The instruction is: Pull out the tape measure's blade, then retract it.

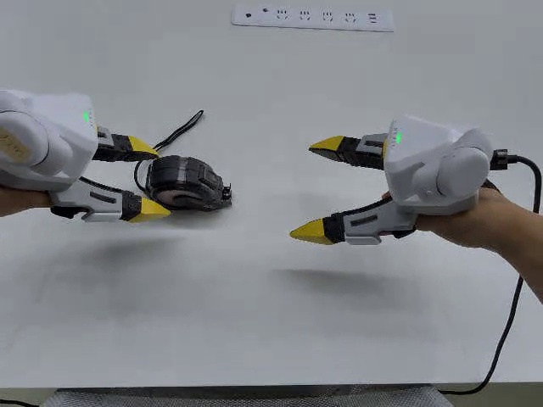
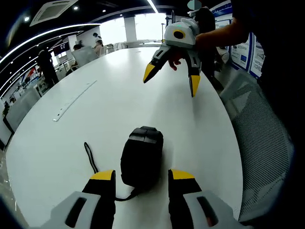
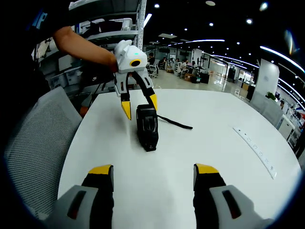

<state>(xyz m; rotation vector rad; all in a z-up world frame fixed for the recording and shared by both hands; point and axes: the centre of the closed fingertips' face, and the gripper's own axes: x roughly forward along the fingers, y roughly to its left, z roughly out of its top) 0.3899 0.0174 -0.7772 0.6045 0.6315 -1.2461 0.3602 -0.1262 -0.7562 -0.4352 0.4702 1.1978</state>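
A black tape measure lies on the white table with its wrist strap trailing behind; its blade is in. My left gripper stands open, its yellow tips on either side of the case's back end, not closed on it. In the left gripper view the tape measure sits just ahead of the open left gripper. My right gripper is open, well to the right, pointing at the case. From the right gripper view the tape measure lies far ahead of the open right gripper.
A white power strip lies at the table's far edge. A black cable runs from the right gripper off the front right. A mesh chair stands by the table's side, and bare tabletop lies between the grippers.
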